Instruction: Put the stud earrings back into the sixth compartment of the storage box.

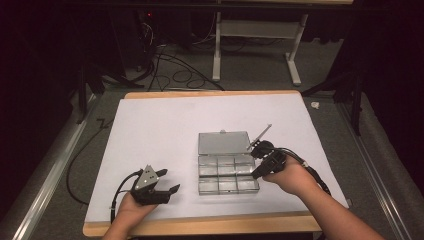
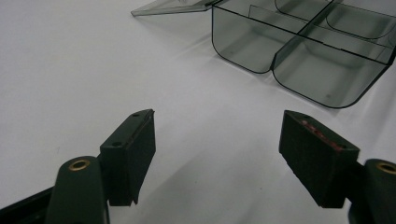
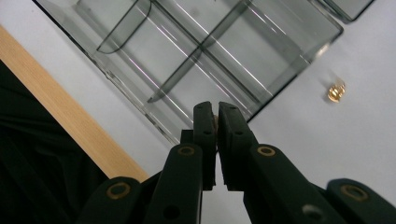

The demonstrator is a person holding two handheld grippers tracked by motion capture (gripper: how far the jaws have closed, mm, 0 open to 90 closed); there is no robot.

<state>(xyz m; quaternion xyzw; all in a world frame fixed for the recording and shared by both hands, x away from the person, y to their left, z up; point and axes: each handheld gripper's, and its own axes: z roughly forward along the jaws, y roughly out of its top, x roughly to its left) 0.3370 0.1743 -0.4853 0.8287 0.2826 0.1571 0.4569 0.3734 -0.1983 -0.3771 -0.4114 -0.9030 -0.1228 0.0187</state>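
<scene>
One clear box (image 1: 228, 169) with six compartments lies near the surface's (image 1: 150, 130) front edge. One small brass piece (image 3: 336, 91) lies beside it. The left hand-held gripper (image 1: 167, 181) is released; the right hand-held gripper (image 3: 216, 116) is clenched, perhaps pinching something tiny.

We hold our left black two-jaw gripper (image 1: 167, 182) low at the near left, its grey three-cornered plate facing up and its jaws spread wide apart, pointing to the right. Our left hand (image 1: 131, 204) grips its body from behind, the forearm coming in from the bottom edge. Our right black two-jaw gripper (image 3: 216, 122) has its jaws pressed together, with something small and pale glimpsed between the pads. Our right hand (image 1: 290, 175) wraps its handle, the forearm slanting in from the lower right.
</scene>
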